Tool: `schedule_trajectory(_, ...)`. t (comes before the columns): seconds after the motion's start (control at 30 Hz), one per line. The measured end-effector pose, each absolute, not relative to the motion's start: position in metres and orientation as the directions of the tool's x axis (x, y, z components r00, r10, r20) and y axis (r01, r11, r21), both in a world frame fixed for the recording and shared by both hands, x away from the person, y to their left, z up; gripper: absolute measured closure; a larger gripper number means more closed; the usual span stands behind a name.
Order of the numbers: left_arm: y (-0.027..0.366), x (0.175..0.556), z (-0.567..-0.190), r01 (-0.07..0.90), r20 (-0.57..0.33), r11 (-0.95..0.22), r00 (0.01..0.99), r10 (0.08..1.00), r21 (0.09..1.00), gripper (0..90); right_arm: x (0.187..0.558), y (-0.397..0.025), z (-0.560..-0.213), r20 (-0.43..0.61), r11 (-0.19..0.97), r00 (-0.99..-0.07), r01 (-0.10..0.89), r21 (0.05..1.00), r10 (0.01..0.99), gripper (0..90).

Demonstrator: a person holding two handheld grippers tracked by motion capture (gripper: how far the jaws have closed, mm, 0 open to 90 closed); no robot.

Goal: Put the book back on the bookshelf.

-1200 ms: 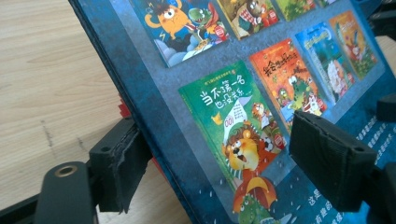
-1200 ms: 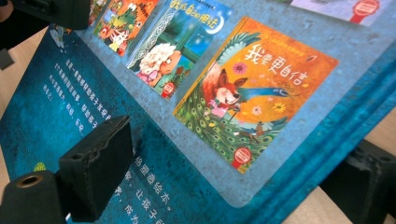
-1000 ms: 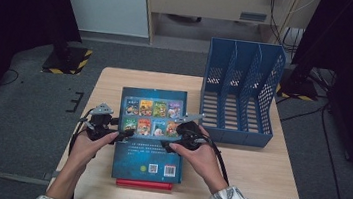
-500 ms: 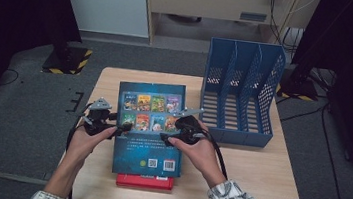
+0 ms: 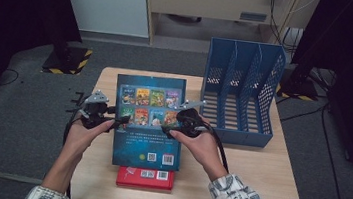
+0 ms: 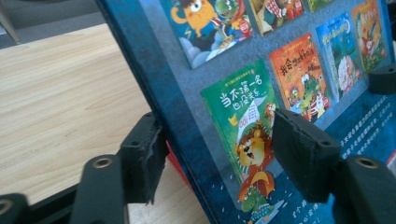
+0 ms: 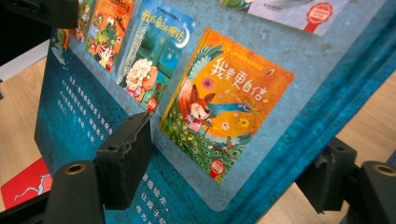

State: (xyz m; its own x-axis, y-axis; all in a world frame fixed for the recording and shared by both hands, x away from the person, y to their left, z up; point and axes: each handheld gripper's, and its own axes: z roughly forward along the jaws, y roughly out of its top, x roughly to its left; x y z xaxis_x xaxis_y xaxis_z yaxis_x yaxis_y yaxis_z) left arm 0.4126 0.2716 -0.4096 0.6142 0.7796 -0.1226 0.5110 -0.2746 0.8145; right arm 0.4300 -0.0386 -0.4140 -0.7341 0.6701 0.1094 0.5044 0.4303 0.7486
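The blue book [image 5: 148, 121] was held up off the worktop [image 5: 251, 178], tilted with its back cover toward the person, the top edge farther away and higher than the bottom edge. That cover carried two rows of small picture-book covers above lines of white text and two square codes near the bottom. The left gripper [image 5: 111, 121] had its jaws on the book's left edge, one pad on the printed cover and the other behind the edge; in the left gripper view [image 6: 219, 154] the edge sat between both pads. The right gripper [image 5: 174, 126] clamped the opposite edge the same way, one pad on the cover and one behind [image 7: 233, 163]. Under the raised book a red book [image 5: 145, 177] lay flat on the worktop, near the person's side. To the right stood a blue perforated file rack [image 5: 245, 95] with upright dividers, well apart from the blue book
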Motion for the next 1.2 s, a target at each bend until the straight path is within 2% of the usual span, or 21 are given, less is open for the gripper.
schedule_trajectory(0.97, 0.27, 0.437, -0.381, 0.468, -0.035, -0.306, 0.59, 0.807, 0.829, 45.0, 0.459, -0.033, -0.387, 0.042, 0.415, -0.703, 0.466, 0.782, 0.71, 33.3)
schedule_trajectory(1.2, 0.267, 0.453, -0.375, 0.439, 0.01, -0.33, 0.589, 0.808, 0.835, 44.9, 0.47, -0.032, -0.382, 0.057, 0.373, -0.679, 0.47, 0.8, 0.732, 35.5)
